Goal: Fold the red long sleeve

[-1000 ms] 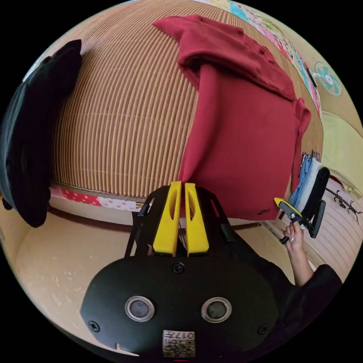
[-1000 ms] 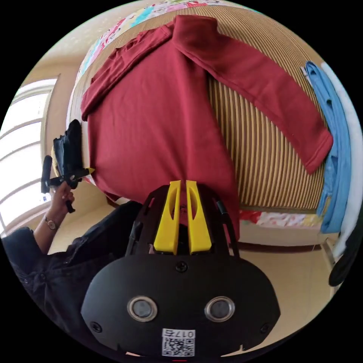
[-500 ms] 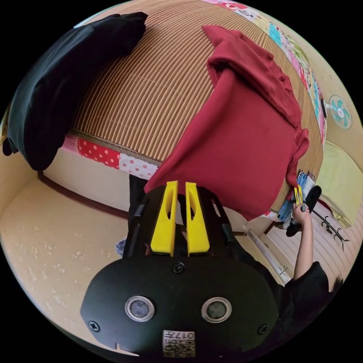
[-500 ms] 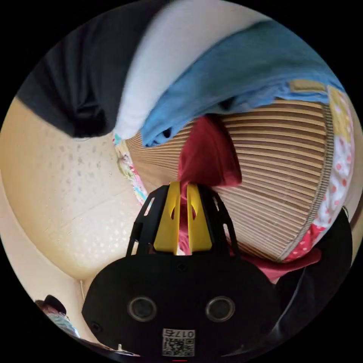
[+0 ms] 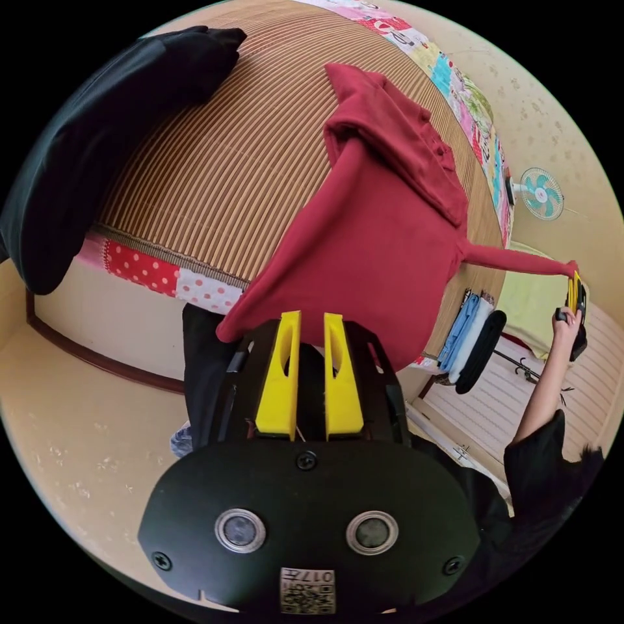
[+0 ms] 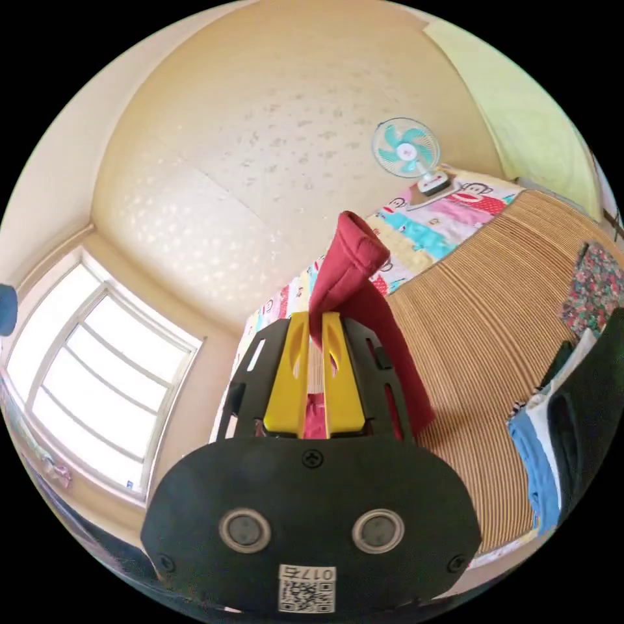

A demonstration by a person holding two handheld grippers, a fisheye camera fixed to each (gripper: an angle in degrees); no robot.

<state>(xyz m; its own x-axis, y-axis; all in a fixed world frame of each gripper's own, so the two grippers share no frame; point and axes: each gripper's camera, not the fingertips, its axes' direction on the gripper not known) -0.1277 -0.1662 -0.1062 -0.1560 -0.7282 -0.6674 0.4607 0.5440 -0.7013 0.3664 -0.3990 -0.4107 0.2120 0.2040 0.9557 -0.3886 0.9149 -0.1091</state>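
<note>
The red long sleeve lies on the striped bamboo mat of a bed, its hem hanging over the near edge. My left gripper hovers just off that hem, jaws a little apart with no cloth between them. One sleeve is stretched out sideways to my right gripper, held in a person's hand. In the right gripper view the right gripper is shut on that sleeve, and the cuff curls up above the jaws.
A black garment lies on the mat at the left. Folded blue, white and black clothes sit at the bed's far end, also seen as a stack. A small fan stands on the patterned sheet. A window is beside the bed.
The right gripper went to the sleeve's cuff, shut on it and pulled the sleeve out away from the shirt's body. The left gripper's jaws have parted and the hem no longer sits between them.
</note>
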